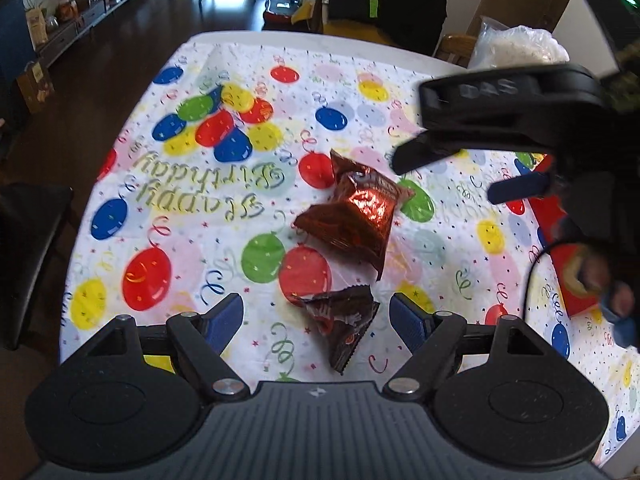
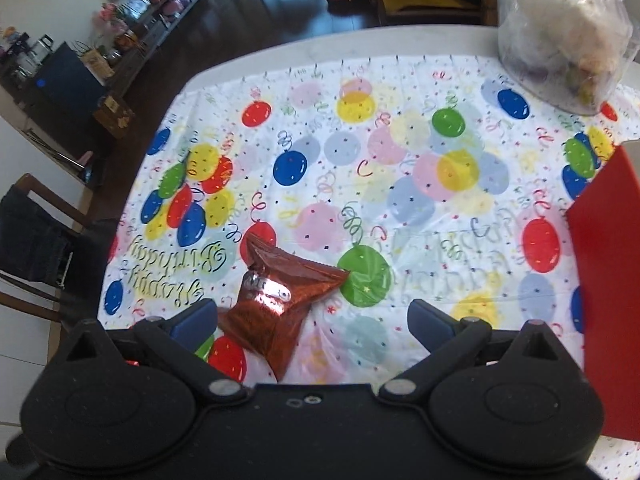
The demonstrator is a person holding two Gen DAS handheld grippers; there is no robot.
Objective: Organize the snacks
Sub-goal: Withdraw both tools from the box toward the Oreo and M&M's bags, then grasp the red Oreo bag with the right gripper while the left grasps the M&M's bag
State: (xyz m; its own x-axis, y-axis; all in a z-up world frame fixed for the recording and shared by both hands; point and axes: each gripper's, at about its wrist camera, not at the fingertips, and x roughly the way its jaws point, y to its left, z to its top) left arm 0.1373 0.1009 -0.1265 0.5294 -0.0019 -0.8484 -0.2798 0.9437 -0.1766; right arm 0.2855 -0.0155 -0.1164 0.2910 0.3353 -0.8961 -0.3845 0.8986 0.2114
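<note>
Two snack packets lie on the balloon-printed tablecloth [image 1: 224, 216] near the middle of the tabletop, closer to its near edge than its far one. The larger packet [image 1: 356, 216] is a puffy, shiny reddish-brown foil pouch with crimped ends and a bright glare across its face; the smaller packet [image 1: 340, 328] is darker, crumpled and partly folded on itself, lying just beside the larger one on the near side. The left gripper [image 1: 316, 316] hangs above the small packet with its jaws wide, the blue pads either side of it and not touching. The right gripper [image 2: 312, 320] also stands wide open — its left pad sits just beside the larger packet [image 2: 280, 300], with no contact that can be made out. Only the left wrist view shows the smaller packet, and it catches the right gripper [image 1: 444, 172] from the side, blurred, over the tabletop's right part. Only the right wrist view shows the clear plastic bag [image 2: 560, 32] at the far right corner and the full face of the red box [image 2: 608, 280] at the right edge.
</note>
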